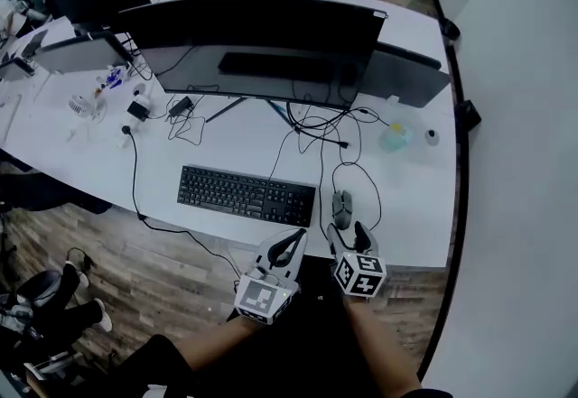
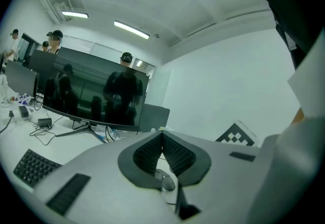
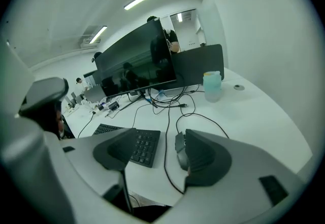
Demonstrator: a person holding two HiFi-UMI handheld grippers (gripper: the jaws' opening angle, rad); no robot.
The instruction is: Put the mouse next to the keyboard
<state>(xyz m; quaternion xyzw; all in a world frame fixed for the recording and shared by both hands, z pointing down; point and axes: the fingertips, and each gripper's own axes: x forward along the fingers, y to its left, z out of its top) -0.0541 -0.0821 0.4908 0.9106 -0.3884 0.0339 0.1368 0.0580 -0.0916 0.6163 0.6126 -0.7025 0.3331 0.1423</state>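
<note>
The mouse [image 1: 341, 204] lies on the white desk [image 1: 397, 207] just right of the keyboard [image 1: 247, 195]. Off the keyboard's near right corner, the right gripper [image 1: 348, 235] hovers with jaws spread and empty. The left gripper [image 1: 292, 245] is pinched closed on nothing.

Head view: high above, steeply down onto worktop [image 1: 406, 198]. Left gripper view: low at near edge, tilted up toward monitor [image 2: 91, 91]. Right gripper view: low, close over keyboard [image 3: 139, 146], mouse [image 3: 180, 149]. All three shared across views.
</note>
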